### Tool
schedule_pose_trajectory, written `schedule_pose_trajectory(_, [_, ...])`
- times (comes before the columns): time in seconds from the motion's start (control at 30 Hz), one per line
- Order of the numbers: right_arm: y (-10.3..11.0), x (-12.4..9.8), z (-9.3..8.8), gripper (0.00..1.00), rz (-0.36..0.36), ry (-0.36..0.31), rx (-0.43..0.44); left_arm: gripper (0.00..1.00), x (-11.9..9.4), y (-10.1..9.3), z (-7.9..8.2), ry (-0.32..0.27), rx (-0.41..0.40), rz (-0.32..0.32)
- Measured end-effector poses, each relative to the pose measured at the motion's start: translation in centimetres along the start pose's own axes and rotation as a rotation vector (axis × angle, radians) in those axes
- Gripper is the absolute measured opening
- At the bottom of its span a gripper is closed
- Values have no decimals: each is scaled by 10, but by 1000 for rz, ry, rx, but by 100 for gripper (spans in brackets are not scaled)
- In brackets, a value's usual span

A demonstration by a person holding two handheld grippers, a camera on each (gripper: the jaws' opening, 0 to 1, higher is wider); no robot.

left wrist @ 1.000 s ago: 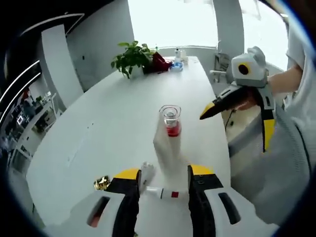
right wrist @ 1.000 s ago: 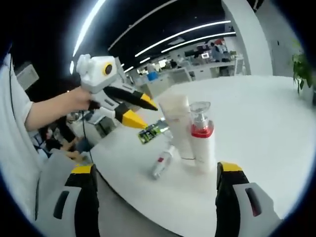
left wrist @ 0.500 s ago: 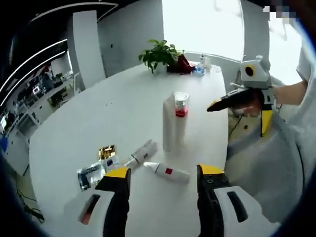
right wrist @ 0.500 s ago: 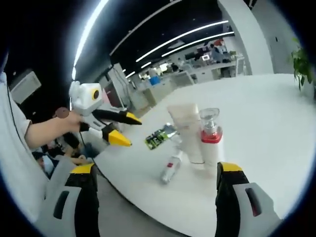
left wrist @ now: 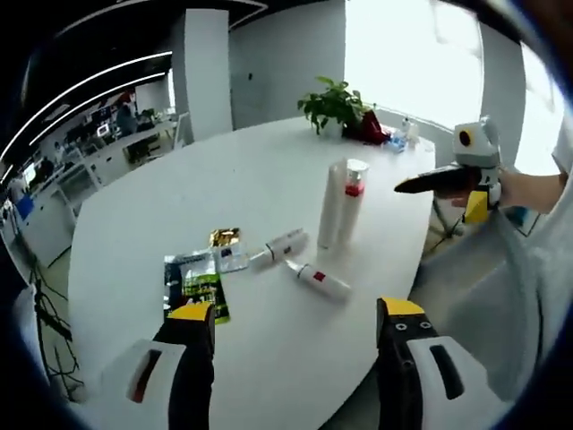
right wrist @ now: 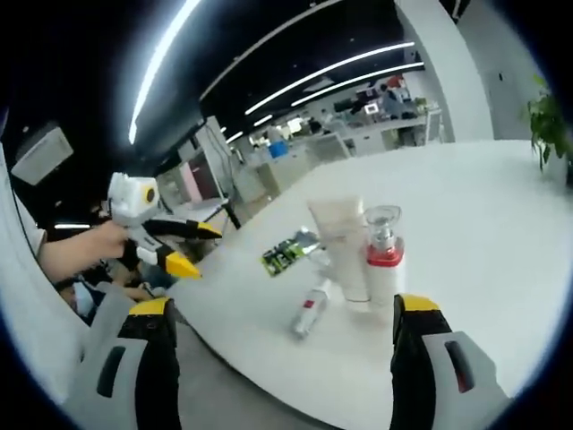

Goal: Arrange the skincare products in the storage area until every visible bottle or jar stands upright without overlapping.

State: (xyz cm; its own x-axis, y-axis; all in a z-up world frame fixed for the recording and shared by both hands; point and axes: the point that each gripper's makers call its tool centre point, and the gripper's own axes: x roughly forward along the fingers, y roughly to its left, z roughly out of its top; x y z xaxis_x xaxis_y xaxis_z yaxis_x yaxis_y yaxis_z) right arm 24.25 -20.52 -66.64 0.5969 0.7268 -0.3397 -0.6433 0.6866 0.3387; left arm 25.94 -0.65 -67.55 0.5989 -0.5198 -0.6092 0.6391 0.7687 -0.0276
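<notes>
Two containers stand upright and touching near the middle of the white bench (left wrist: 143,224): a tall white tube (left wrist: 331,206) set on its cap and a pump bottle (left wrist: 353,199) with a red collar and clear cap. In the right gripper view the same pair appears as the tube (right wrist: 342,246) with the pump bottle (right wrist: 385,267) just beside it. Two smaller tubes lie flat close by: a white tube with a red mark (left wrist: 319,279) and a second small tube (left wrist: 279,248), their tips nearly meeting; whether they touch cannot be told. In the right gripper view the tube with the red mark (right wrist: 309,312) lies in front of the standing pair, while the other is mostly hidden behind them. Toward the bench's near edge lie a dark and green sachet (left wrist: 192,279), a pale sachet (left wrist: 231,259) and a gold foil packet (left wrist: 224,236); their print is too small to read. A potted plant (left wrist: 333,104) stands at the far end beside red and bluish items too blurred to name.

The left tongs (left wrist: 293,345) are spread wide over the near edge, holding nothing. The right tongs (right wrist: 279,336) are likewise spread and empty. Seen from the left gripper view, the right tongs (left wrist: 421,186) hang off the bench's edge in a person's hand, its jaws looking close together
</notes>
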Motion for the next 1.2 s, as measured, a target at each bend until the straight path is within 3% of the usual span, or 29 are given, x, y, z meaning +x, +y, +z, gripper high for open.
schedule_pose_trajectory(0.5, [4,-4,8,99,-49,-24,-13,88,-39,-2,-38,-17,-121,31])
schedule_pose_trajectory(0.8, [2,-7,1,98,-91,14,-22,99,-54,-1,-66,-5,-203,52])
schedule_pose_trajectory(1.2, [-9,-5,-12,97,-148,70,-48,98,-59,-9,-78,-20,-253,40])
